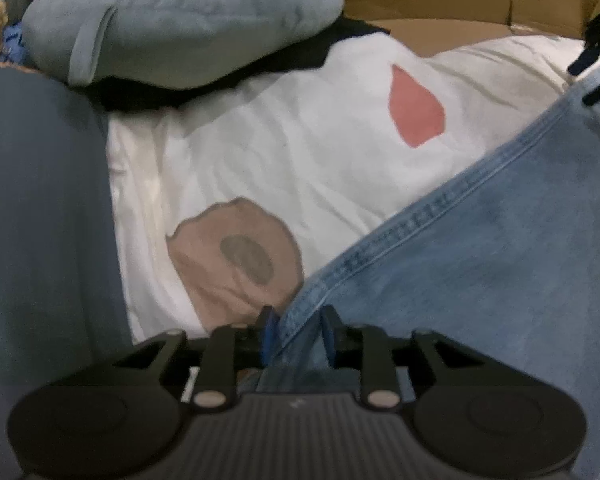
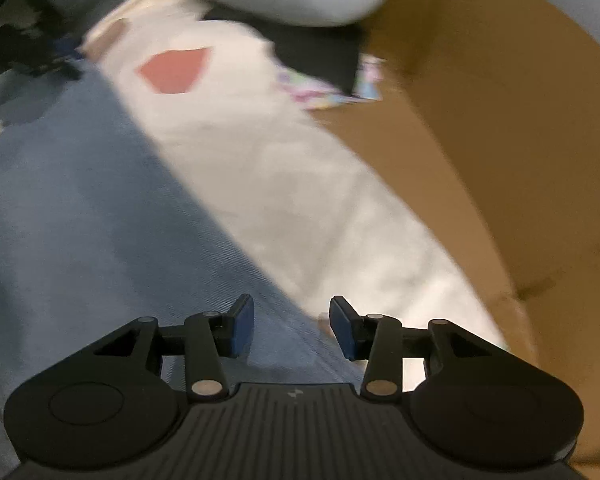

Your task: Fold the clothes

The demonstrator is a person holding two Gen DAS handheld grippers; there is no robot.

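Light blue jeans (image 1: 480, 260) lie across a white garment (image 1: 280, 152) printed with a red patch (image 1: 416, 108) and a brown blotch (image 1: 236, 256). My left gripper (image 1: 298, 328) is at the jeans' stitched hem, and the denim fills the narrow gap between its blue pads (image 1: 269, 330). In the blurred right wrist view, the jeans (image 2: 80, 200) run along the left and the white garment (image 2: 280, 180) lies beside them. My right gripper (image 2: 292, 326) hovers over the denim's edge, its jaws wide apart and pressing on nothing.
A grey-blue pillow (image 1: 180, 20) lies on a black cloth (image 1: 180, 88) at the back. Brown cardboard (image 2: 480, 120) borders the clothes on the right and behind. A dark blue fabric (image 1: 40, 220) covers the left side. A colourful printed item (image 2: 332, 88) pokes out under the black cloth.
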